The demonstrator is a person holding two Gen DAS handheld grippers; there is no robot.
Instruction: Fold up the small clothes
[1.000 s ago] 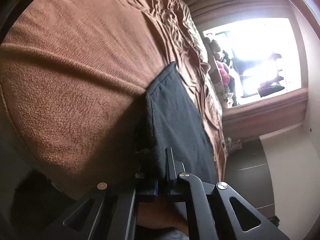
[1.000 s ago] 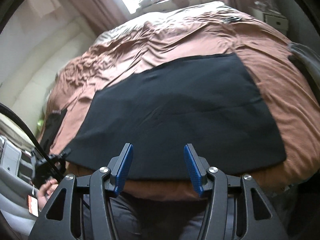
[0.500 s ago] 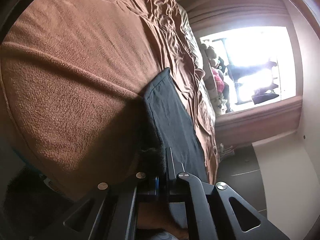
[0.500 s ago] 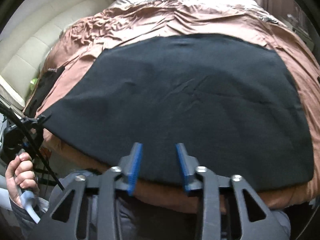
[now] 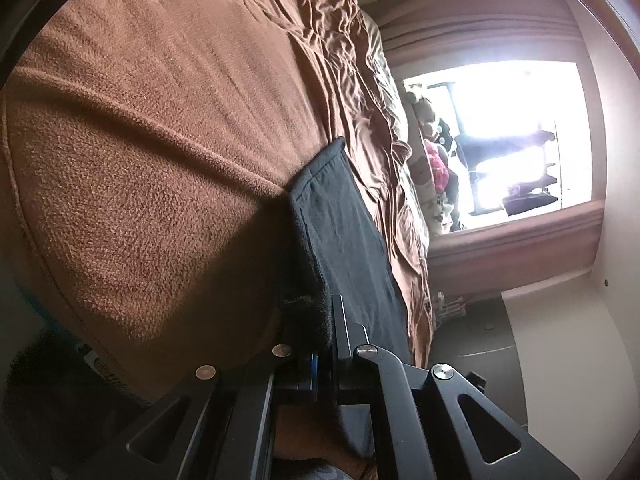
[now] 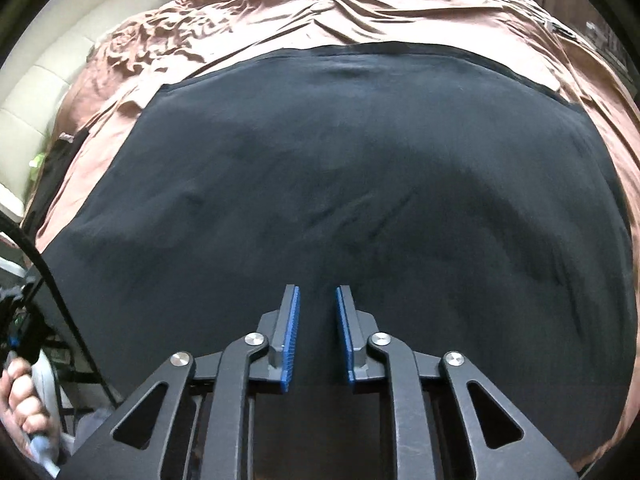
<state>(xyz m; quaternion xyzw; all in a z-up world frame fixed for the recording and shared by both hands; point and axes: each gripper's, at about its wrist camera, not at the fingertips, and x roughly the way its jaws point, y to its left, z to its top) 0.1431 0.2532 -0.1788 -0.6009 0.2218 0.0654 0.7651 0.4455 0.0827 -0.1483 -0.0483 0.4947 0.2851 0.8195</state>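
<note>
Over the bed [image 6: 400, 4], our right gripper [image 6: 317, 320] had its jaws just closing, still apart above the black cloth [image 6: 340, 168]. Our left gripper [image 5: 326, 344] was clamped on the cloth's edge at the bedside.

Right gripper [image 6: 316, 332] has moved in over the black garment [image 6: 340, 184], which a second ago covered only the middle of the right wrist view with brown bedspread [image 6: 360, 4] wide on all sides. The garment now fills most of that view; the bedspread shows only along the top and side margins. The near hem, earlier visible ahead of the fingertips, is now out of sight beneath the gripper. Jaws have just been closing: wide apart a second ago, now a narrow gap between the blue pads [image 6: 291, 332]. Whether cloth sits between them cannot be told; the pads press on nothing visible.
</note>
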